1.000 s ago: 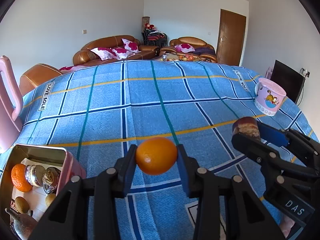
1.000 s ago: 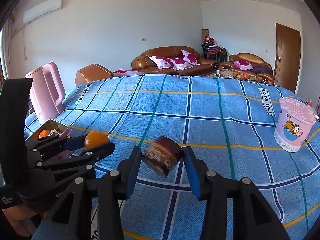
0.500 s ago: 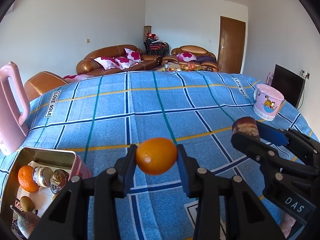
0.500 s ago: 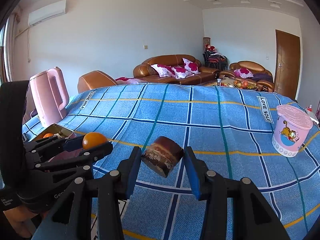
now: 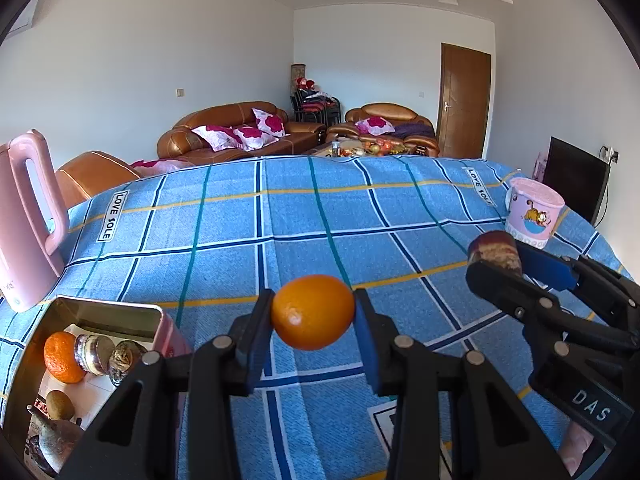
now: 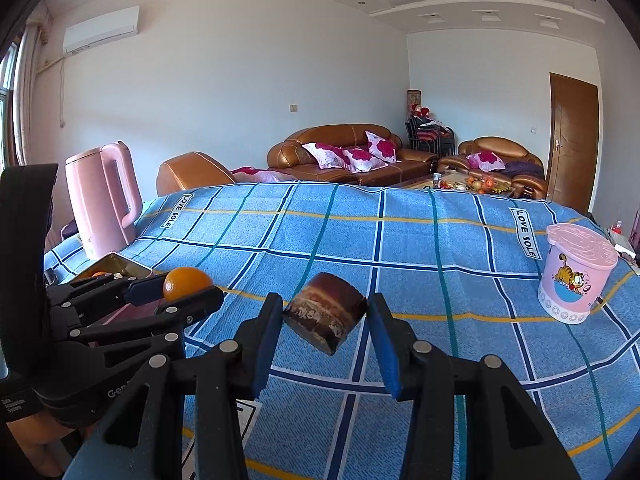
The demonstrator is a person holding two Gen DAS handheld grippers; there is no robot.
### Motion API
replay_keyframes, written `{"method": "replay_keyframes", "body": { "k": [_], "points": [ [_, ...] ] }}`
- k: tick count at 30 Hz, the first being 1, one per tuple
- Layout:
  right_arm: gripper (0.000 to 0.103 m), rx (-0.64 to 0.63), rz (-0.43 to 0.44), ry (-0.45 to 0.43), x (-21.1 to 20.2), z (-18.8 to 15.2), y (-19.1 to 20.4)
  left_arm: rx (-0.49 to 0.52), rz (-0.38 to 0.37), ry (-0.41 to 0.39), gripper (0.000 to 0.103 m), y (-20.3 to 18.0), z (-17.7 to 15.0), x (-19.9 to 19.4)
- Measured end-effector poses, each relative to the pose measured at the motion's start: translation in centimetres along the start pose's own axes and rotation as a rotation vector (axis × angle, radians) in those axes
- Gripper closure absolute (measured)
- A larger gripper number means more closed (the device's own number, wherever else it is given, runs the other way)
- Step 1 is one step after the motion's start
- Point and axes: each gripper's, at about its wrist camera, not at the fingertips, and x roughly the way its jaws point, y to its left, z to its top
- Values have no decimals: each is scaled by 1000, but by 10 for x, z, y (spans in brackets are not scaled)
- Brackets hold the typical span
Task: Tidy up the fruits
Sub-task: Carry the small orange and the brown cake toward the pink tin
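far left, a pink kettle stands upright on the blue plaid cloth that covers the surface. just in front of it sits an open metal tin; inside you can see a mandarin, a kiwi, a couple of wrapped round items and something dark at the near end that is hard to make out.

your left gripper is held above the cloth just right of the tin, its fingers pinching an orange from both sides; the fruit is clear of the cloth.

right of that, your right gripper holds a brown, banded, cylinder-shaped item, tilted, fingers pressing on its two sides, also off the cloth. can't tell what the item is.

the two grippers sit side by side, near but apart.

far right, a pink lidded tub with a cartoon cat stands upright near the edge of the surface, well apart from both grippers.
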Motion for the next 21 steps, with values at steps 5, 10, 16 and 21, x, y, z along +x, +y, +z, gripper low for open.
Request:
{"method": "replay_keyframes", "body": {
  "k": [5,10,16,21],
  "points": [
    [57,-1,0,-15,-3,1,0,1,2,-13,62,0,0,-3],
    [57,-1,-1,-29,-5,0,0,-3,4,-30,62,2,0,-7],
    [57,-5,-3,-58,-10,-1,0,1,10,-56,62,1,-1,-12],
    [57,-8,-6,-75,-14,-1,1,4,16,-72,62,0,-2,-15]
  ]
}}
